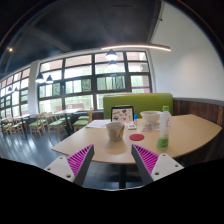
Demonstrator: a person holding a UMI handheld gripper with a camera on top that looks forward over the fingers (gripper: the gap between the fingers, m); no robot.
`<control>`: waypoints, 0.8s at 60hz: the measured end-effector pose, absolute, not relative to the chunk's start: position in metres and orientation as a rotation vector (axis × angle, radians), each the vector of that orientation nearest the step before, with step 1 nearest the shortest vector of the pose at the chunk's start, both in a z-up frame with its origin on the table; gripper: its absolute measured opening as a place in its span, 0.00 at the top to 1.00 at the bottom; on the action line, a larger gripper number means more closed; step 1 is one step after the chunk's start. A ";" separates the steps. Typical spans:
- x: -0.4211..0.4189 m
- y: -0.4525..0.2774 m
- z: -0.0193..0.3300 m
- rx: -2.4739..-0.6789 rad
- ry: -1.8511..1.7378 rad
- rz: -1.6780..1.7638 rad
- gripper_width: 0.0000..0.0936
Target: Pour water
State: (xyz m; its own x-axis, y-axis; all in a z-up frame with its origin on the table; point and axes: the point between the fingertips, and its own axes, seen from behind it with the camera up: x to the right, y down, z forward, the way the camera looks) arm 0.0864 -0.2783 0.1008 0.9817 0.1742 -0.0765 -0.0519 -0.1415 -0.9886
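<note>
Your gripper [110, 163] is hanging well back from the table [190, 133]; fingers spread wide apart, nothing between them, pink pads [80, 158] facing each other across an empty gap. The table is a pale wooden one straight ahead, beyond the fingers; everything for the pour sits on it. There's a green bottle [163, 131] standing upright toward the right finger's side, a cup [115, 130] upright a bit left of it, and a small red disc [136, 137] lying flat between the two; can't tell what that disc is. A pale bowl-like thing [150, 118] sits farther back near the bottle, and a tablet or card [122, 113] stands behind the cup. Some flat white sheets [97, 124] lie on the left part of the tabletop. Behind the table you've got a green bench [140, 101], then big windows [90, 80]; more tables and chairs [30, 124] off to the left.
</note>
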 end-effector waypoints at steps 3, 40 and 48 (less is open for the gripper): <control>0.090 -0.284 0.103 -1.693 -0.109 0.184 0.12; 0.289 -0.131 0.067 -1.891 0.091 -0.105 0.14; 0.297 -0.092 0.055 -1.889 0.094 -0.103 0.17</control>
